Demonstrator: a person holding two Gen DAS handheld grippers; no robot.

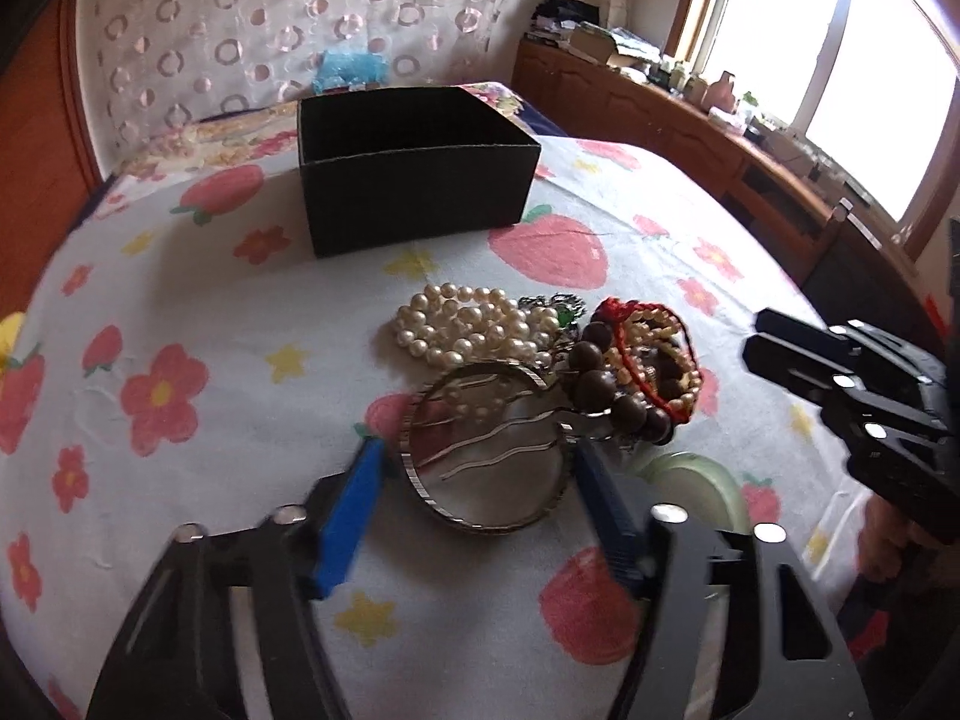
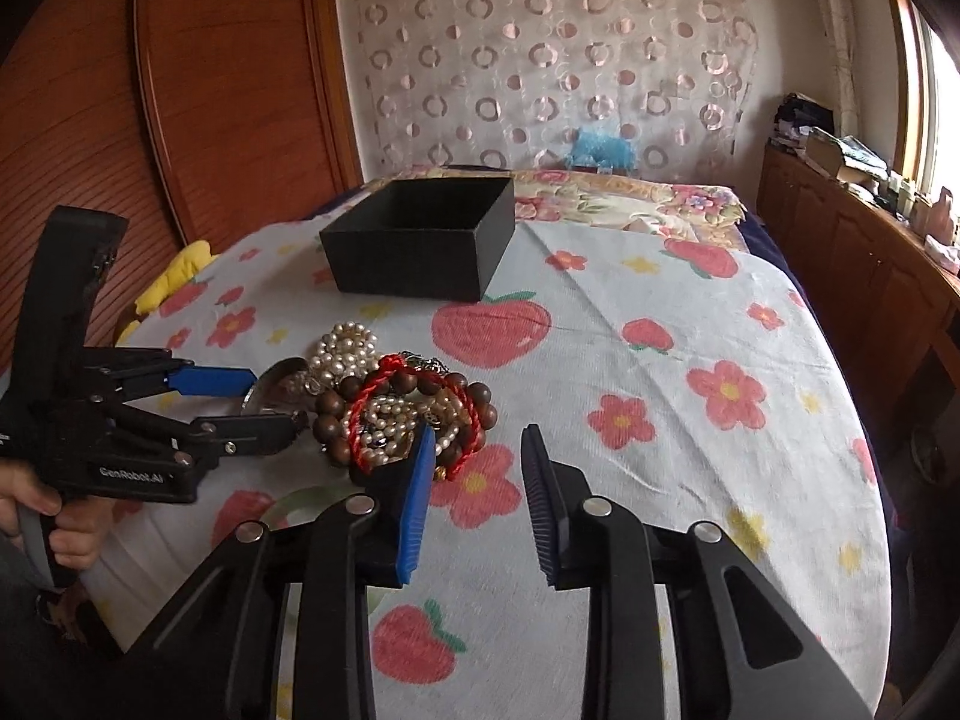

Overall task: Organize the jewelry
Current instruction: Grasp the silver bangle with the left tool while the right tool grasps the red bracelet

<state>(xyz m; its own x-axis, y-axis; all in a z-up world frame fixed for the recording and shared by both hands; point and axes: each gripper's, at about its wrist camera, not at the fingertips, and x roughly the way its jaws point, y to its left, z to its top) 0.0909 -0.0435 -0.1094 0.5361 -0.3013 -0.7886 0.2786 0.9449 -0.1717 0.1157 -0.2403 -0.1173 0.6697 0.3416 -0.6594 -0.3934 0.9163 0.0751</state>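
Jewelry lies in one heap on the strawberry-print bed sheet (image 1: 180,312), and no piece shows in the black box (image 1: 414,168) as far as both views see into it. The task therefore reads as barely started: sorting or transfer of every piece remains.

Heap contents:
- pearl strand (image 1: 474,324), at the side nearest the box;
- silver bangle (image 1: 486,450), with a wavy hair pin (image 1: 498,444) lying across it;
- brown wooden bead bracelet (image 1: 618,396), beside the bangle;
- red cord bracelet (image 2: 414,402), draped over smaller pearl beads;
- pale green bangle (image 1: 696,474), at the near edge of the heap.

The left hand-held gripper (image 1: 480,480) has its blue pads on either side of the silver bangle. The pads stand apart and are not seen pressing on the metal, so no grip is established. The right hand-held gripper (image 2: 480,468) is partly apart; its left pad overlaps the edge of the red cord bracelet, its right pad sits over bare sheet, and nothing is clamped.

The box stands well apart from the heap, farther up the bed.
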